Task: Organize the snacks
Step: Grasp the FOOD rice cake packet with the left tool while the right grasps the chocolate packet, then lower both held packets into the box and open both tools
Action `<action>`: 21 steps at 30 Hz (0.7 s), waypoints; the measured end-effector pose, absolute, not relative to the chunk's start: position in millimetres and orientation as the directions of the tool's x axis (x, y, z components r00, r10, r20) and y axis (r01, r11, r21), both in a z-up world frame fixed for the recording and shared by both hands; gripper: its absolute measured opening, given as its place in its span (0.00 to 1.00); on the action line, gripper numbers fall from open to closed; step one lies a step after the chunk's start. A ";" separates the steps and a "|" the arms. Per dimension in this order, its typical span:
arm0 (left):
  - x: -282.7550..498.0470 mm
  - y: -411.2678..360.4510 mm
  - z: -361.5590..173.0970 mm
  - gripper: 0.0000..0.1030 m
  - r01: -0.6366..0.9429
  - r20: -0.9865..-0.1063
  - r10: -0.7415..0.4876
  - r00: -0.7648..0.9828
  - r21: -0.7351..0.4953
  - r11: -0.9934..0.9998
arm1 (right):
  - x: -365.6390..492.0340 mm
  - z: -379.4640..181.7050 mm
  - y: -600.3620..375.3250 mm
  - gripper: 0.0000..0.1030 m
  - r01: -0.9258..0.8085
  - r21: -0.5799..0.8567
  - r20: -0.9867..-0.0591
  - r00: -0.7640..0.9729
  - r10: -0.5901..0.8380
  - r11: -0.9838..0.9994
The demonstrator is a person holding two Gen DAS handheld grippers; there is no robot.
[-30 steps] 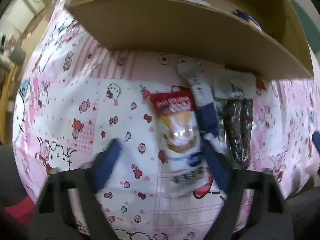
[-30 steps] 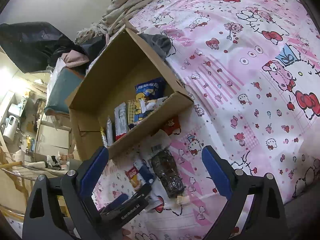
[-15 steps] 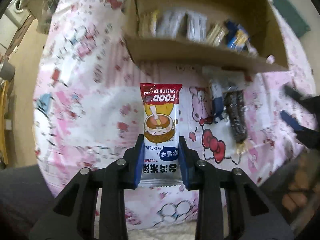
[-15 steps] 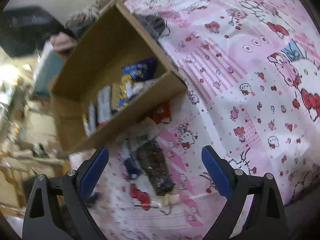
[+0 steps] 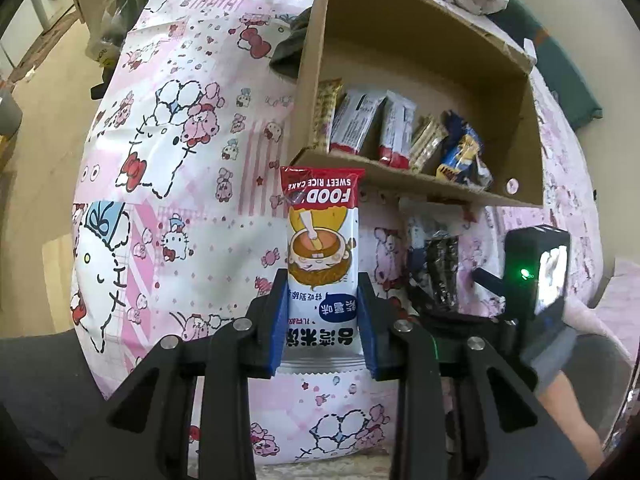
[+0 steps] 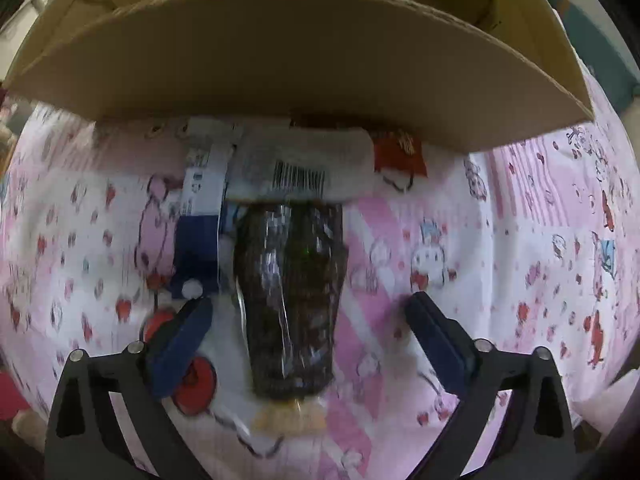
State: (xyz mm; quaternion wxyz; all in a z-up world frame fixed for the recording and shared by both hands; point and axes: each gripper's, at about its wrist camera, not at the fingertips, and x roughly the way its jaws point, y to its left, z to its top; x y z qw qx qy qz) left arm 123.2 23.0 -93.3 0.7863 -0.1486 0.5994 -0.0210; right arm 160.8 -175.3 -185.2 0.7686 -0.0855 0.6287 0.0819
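Observation:
My left gripper (image 5: 323, 322) is shut on a red-and-white sweet rice cake packet (image 5: 322, 240), held above the pink bedsheet in front of the cardboard box (image 5: 404, 188). Several snack packets (image 5: 372, 128) stand in a row inside the box. My right gripper (image 6: 308, 336) is open, low over the sheet, its fingers on either side of a dark snack in a clear wrapper (image 6: 290, 276); the pads stand apart from it. A blue-and-white packet (image 6: 200, 216) lies just left of the dark snack. In the left wrist view the dark snack (image 5: 442, 272) lies under the right gripper's body (image 5: 532, 272).
The box's front wall (image 6: 280, 60) looms right behind the dark snack. A red packet (image 6: 398, 152) peeks from under that wall. A dark cloth (image 5: 290, 52) lies left of the box. The bed's edge and floor (image 5: 40, 140) are at far left. A gloved hand (image 5: 560, 356) holds the right gripper.
My left gripper closed on the rice cake packet and lifted it off the sheet. My right gripper swung down and now straddles the dark snack near the box.

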 end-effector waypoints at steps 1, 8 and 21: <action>123.7 22.0 -94.0 0.26 -0.150 -0.934 -0.218 0.282 -0.267 0.952 | 163.4 -186.3 -175.4 0.97 -0.231 -0.022 -0.980 0.198 0.025 0.973; 122.3 26.3 -91.6 0.26 -0.175 -0.921 -0.266 0.283 -0.322 0.930 | 157.7 -173.9 -165.6 0.49 -0.311 0.000 -0.979 0.195 0.064 0.951; 121.1 30.5 -86.7 0.27 -0.182 -0.920 -0.240 0.311 -0.306 0.934 | 128.3 -138.9 -204.7 0.43 -0.139 0.310 -0.937 0.125 0.327 0.940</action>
